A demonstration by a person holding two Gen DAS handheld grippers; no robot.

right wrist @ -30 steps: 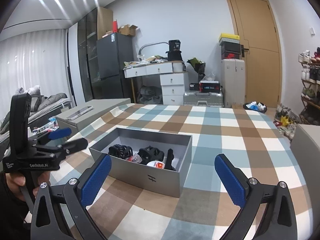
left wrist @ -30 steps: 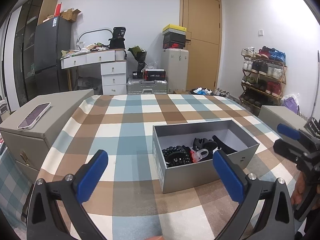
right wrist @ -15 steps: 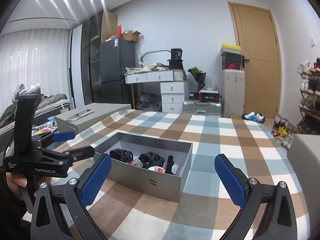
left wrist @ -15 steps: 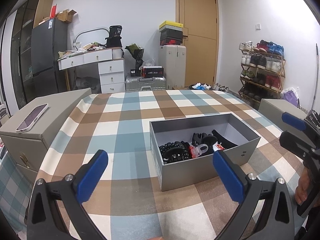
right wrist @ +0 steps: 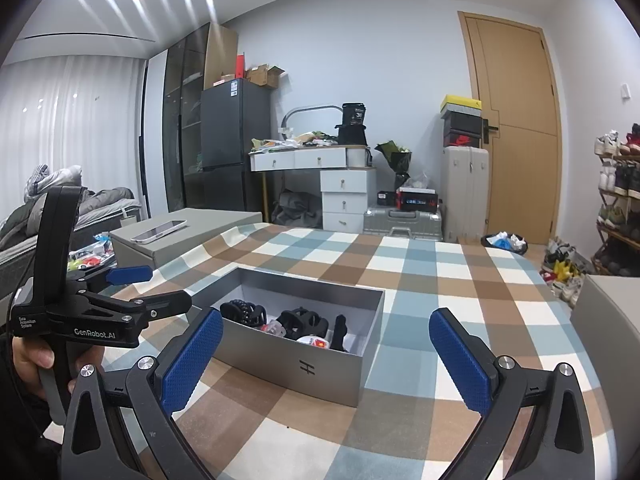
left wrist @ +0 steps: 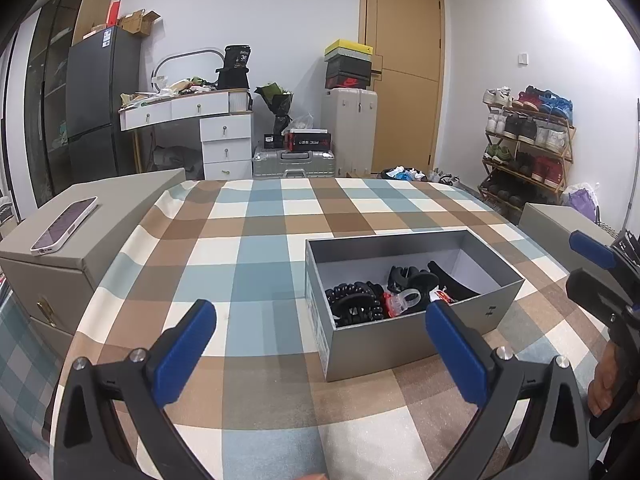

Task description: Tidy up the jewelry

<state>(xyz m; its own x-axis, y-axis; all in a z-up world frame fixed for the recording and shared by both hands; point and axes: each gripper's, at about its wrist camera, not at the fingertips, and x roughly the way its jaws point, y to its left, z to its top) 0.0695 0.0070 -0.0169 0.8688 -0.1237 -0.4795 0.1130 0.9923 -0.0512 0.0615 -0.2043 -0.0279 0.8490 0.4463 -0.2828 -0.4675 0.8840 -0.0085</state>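
An open grey box [left wrist: 400, 340] [right wrist: 304, 364] sits on the checked tablecloth [left wrist: 248, 248]. Inside lie several hair clips: a black claw clip [left wrist: 354, 300] [right wrist: 244, 312], another black clip [left wrist: 412, 278] [right wrist: 302, 320], and a clear and red piece [left wrist: 402, 302] [right wrist: 316, 342]. My left gripper [left wrist: 320, 354] is open and empty, held above the cloth just in front of the box. My right gripper [right wrist: 326, 360] is open and empty, facing the box's long side. Each gripper also shows in the other's view: the left gripper [right wrist: 132, 292], the right gripper [left wrist: 592, 264].
A grey case [left wrist: 92, 224] with a phone [left wrist: 66, 224] on it stands left of the table. Another grey box [left wrist: 560, 220] is at the right edge. Beyond the table are a dresser [left wrist: 224, 144], suitcases, a shoe rack [left wrist: 528, 148] and a door.
Both grippers have tilted up slightly and drawn back a little, so the box sits lower in both views. Both stay open and empty.
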